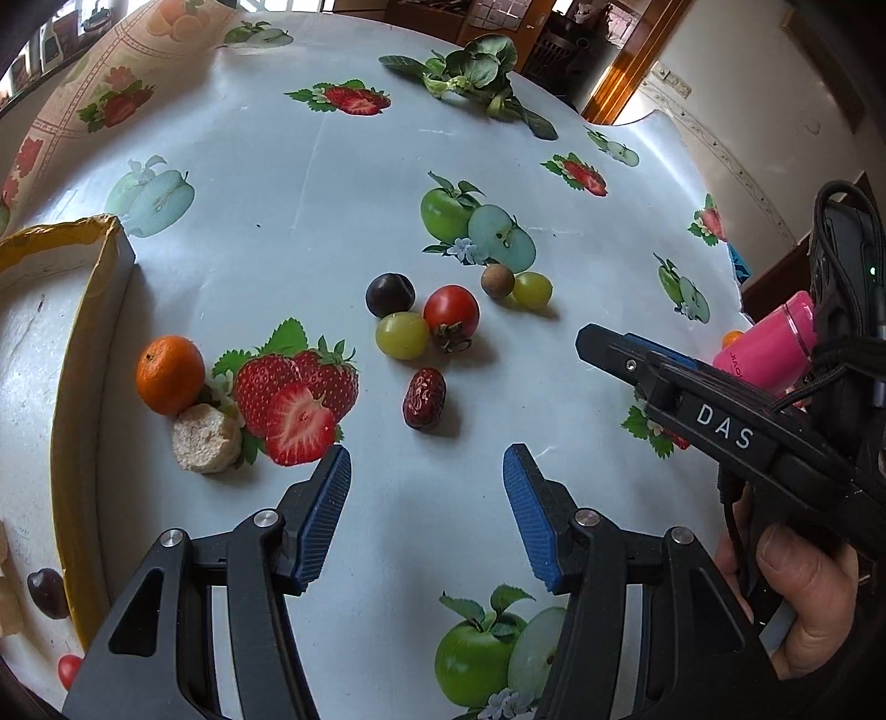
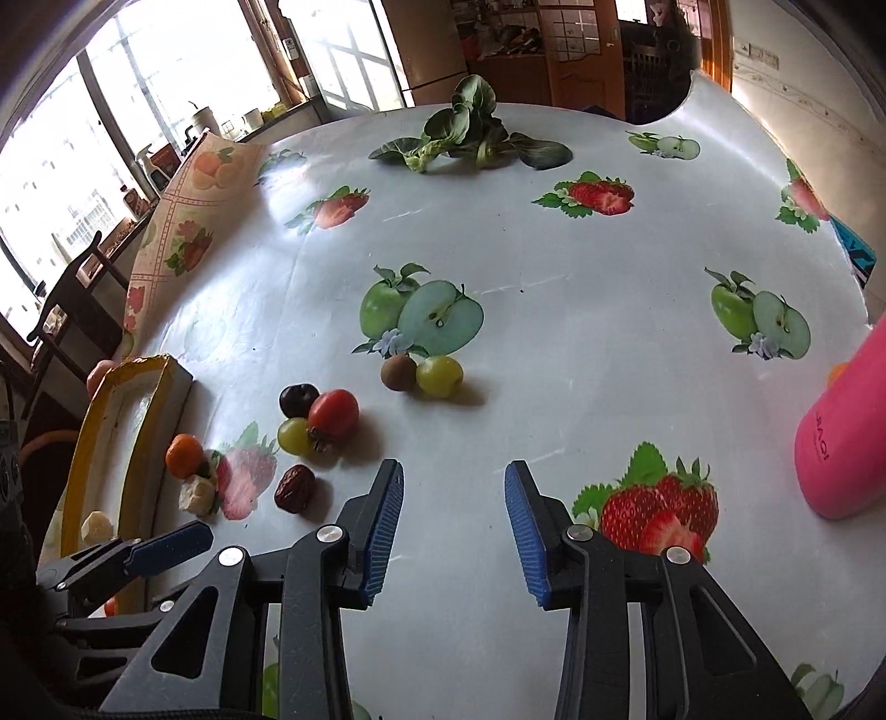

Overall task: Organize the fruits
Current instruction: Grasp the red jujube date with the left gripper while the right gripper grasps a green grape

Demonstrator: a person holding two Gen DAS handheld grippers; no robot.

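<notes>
Here, in the left wrist view, a round table [image 1: 343, 183] wears a glossy white cloth printed with strawberries and apples. The left gripper [image 1: 426, 482] hovers above it with its blue fingers apart and nothing between them. Just ahead lies a red date [image 1: 425, 399]; beyond it a green grape [image 1: 402, 334], a tomato [image 1: 451, 312] and a dark plum [image 1: 390, 294] touch in a cluster. A brown round fruit [image 1: 497, 280] and a second grape [image 1: 532, 289] sit farther back. An orange [image 1: 170, 374] rests near a white foam tray [image 1: 88, 354] with yellow tape, beside a pale chunk [image 1: 206, 437] whose nature is unclear. The tray is cut off at the left edge; a dark cherry-like fruit [image 1: 47, 592] lies in it. Leafy greens [image 1: 476, 72] lie at the far rim. A pink bottle [image 1: 769, 349] is half hidden behind the right gripper [image 1: 609, 346], seen side-on.

In the right wrist view, the right gripper [image 2: 451, 526] has its fingers spread wide, empty. Bright windows [image 2: 138, 111], a chair [image 2: 72, 310] and wooden doors [image 2: 576, 50] ring the table. The bottle [image 2: 847, 443] is cut off at the right.
</notes>
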